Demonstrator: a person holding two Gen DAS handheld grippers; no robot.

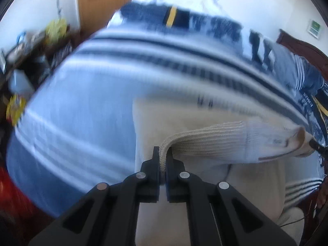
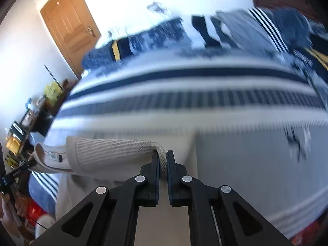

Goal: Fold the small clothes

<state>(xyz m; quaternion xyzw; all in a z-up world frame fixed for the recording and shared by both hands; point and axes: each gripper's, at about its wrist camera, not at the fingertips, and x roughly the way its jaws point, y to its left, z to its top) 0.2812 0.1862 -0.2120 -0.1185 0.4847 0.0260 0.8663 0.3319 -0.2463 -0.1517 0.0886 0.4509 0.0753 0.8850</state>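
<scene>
Left fingers: the left gripper [image 1: 163,157] has its two black fingers [image 1: 156,164] pressed together on the ribbed edge of the cream garment [image 1: 205,141]; the knit band goes down between them.
Right fingers: the right gripper [image 2: 163,160] pinches the same ribbed edge, seen here as the cream garment [image 2: 114,149]; the fingers [image 2: 171,164] are nearly touching, with only the fabric between.
Ribbed edge: it runs stretched from one gripper to the other, to the right in the left wrist view and to the left in the right wrist view, and a small label shows inside it.
Cream garment, body: below the ribbed edge the rest of the cloth hangs or lies flat toward each camera; I cannot tell if it touches the bed.
Bed cover [image 1: 82,106]: light blue and white with dark navy stripes, it lies behind and beside the cream garment, strongly blurred; the same bed cover [image 2: 205,102] fills the middle of the right wrist view.
Other clothes: beyond the bed cover stripes, far from the cream garment, a heap of dark blue and white clothing [image 2: 266,28] lies on the bed.
Wooden door [image 2: 67,26]: behind the bed, well apart from the cream garment, on the upper left.
Cluttered shelf [image 2: 30,119]: to the left of the cream garment, beside the bed, with yellow and dark items too blurred to name.
Person's hand [image 2: 8,215]: at the lower left edge of the right wrist view.
</scene>
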